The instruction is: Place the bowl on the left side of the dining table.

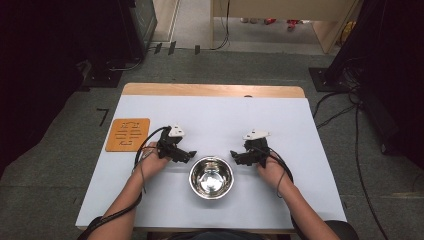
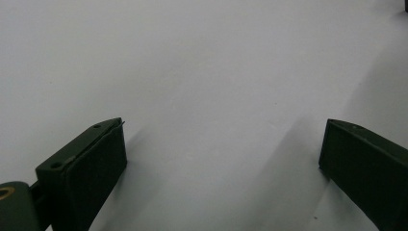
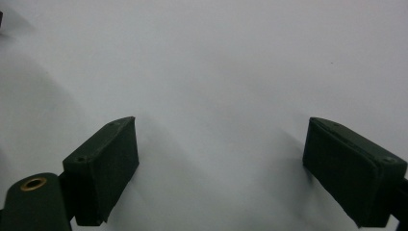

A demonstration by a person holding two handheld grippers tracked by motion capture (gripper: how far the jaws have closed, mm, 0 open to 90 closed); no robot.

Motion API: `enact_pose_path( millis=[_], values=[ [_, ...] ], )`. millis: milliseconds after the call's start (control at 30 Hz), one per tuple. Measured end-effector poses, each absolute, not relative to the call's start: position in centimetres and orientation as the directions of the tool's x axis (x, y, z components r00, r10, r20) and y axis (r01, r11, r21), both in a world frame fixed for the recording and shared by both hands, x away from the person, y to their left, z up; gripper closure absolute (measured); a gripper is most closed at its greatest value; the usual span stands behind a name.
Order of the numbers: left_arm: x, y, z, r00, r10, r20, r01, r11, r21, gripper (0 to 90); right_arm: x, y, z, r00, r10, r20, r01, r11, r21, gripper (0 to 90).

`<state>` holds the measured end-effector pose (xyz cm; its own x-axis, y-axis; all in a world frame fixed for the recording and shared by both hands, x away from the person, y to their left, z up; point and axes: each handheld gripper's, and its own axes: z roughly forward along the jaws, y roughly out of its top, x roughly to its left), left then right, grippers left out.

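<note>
Nearest, between both sets of fingers: steel bowl (image 1: 211, 177), upright on the white surface (image 1: 215, 115), empty inside. Nothing gripped yet, so work barely begun. Left gripper (image 1: 185, 155) and right gripper (image 1: 238, 156) flanking the rim, fingers apart, clamped on nothing. Orange mat (image 1: 127, 134) well beyond left fingers.

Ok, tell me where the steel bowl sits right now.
In the high view the steel bowl sits on the white table near its front edge, between the left gripper and the right gripper.
</note>
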<state>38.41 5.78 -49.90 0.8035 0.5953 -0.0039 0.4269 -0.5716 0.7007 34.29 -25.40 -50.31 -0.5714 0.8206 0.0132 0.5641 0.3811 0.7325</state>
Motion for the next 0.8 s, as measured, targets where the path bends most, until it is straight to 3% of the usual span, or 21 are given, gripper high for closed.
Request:
enact_pose_path(
  millis=[800],
  values=[
    [38.34,5.75,-49.93,0.797,0.604,-0.006,0.433,-0.564,0.703,2.7,34.31,-25.42,-50.32,-0.572,0.820,0.014,0.564,0.381,0.732,11.8]
  ],
)
